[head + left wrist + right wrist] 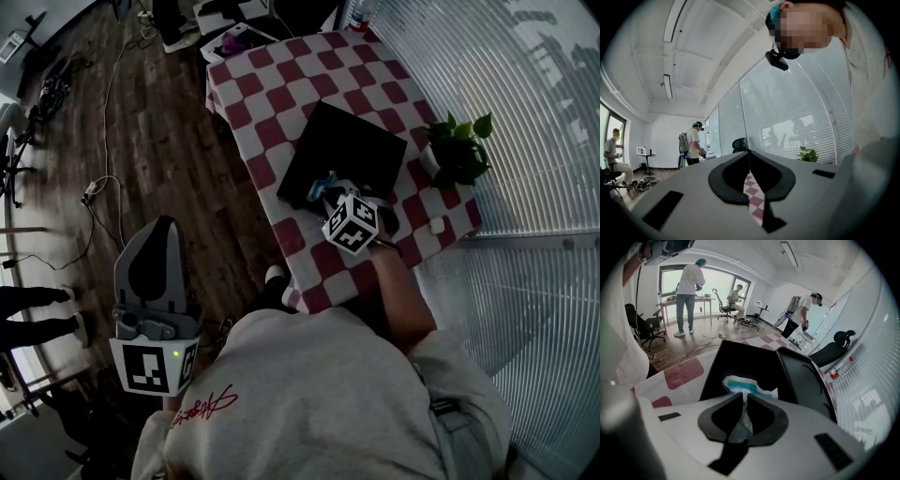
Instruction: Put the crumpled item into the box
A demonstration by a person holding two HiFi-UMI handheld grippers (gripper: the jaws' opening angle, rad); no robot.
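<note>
Right tool (743,397) pinches the crumpled item (747,385), white and teal, at the near edge of a black box (736,357). The box sits on a counter (272,94) under a red-and-white checked cloth. A plant (459,150) stands beside a glass wall with blinds (525,112). Left tool (750,152) is closed and empty, above the wood floor (159,141).

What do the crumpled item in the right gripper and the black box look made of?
Crumpled item: probably thin white-and-teal plastic film or wrapper; it creases sharply and looks semi-translucent where the right gripper pinches it.
Box: matte black, with flat stiff walls; likely cardboard or plastic.
</note>
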